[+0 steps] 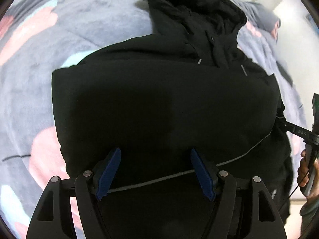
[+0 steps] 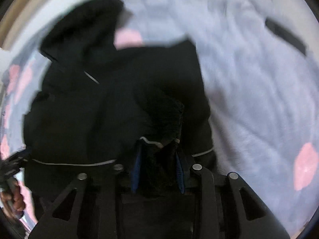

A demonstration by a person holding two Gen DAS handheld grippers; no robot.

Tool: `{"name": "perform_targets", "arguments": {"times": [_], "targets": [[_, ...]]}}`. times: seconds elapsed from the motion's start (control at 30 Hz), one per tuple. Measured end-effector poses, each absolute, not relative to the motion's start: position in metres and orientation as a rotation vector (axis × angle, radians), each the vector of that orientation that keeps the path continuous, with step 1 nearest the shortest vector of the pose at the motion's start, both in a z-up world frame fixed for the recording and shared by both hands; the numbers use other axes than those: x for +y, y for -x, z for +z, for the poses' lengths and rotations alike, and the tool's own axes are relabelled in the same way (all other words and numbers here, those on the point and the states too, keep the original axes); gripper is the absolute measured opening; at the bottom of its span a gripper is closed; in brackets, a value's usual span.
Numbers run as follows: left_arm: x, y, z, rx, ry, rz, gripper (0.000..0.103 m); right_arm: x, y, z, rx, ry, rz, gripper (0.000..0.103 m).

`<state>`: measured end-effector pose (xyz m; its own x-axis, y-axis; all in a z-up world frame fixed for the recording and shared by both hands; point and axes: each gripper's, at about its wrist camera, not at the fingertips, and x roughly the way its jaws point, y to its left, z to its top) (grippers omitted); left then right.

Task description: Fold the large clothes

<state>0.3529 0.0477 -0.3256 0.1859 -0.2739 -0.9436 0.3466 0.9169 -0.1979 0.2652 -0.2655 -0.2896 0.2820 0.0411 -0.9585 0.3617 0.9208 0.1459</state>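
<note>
A black hoodie point(image 1: 159, 103) lies on the bed with its hood point(image 1: 195, 14) at the far end and a thin grey hem line near me. My left gripper point(image 1: 155, 159) hovers over the lower part of the hoodie, jaws wide apart and empty. In the right wrist view the same hoodie point(image 2: 89, 109) fills the middle. My right gripper point(image 2: 159, 155) is shut on a bunched fold of the hoodie's hem with fleecy lining showing. The right gripper also shows in the left wrist view point(image 1: 287, 127) at the hoodie's right edge.
A grey-blue bedspread with pink flower shapes point(image 1: 35, 91) covers the bed on all sides and also shows in the right wrist view point(image 2: 259, 91). A dark strip point(image 2: 285, 33) lies on it at the far right. The person's hand point(image 1: 305, 171) holds the right gripper's handle.
</note>
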Motion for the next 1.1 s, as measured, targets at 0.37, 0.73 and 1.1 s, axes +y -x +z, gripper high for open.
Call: {"name": "perform_targets", "arguments": {"times": [0.37,0.73,1.1], "targets": [[0.053,-0.350,-0.271,1.266,0.044,-0.525,0.075,-0.251,-0.262,-0.228,1.220,-0.207,-0.257,0.060],[0.039,-0.375,-0.341,1.330,-0.055,-0.403,0.076,-0.211,-0.311,-0.299,1.335,-0.094,-0.201,0.042],[0.033,-0.406,-0.268,1.195,-0.007,-0.442,0.077,-0.234,-0.318,-0.266,1.294,-0.228,-0.108,0.042]]}}
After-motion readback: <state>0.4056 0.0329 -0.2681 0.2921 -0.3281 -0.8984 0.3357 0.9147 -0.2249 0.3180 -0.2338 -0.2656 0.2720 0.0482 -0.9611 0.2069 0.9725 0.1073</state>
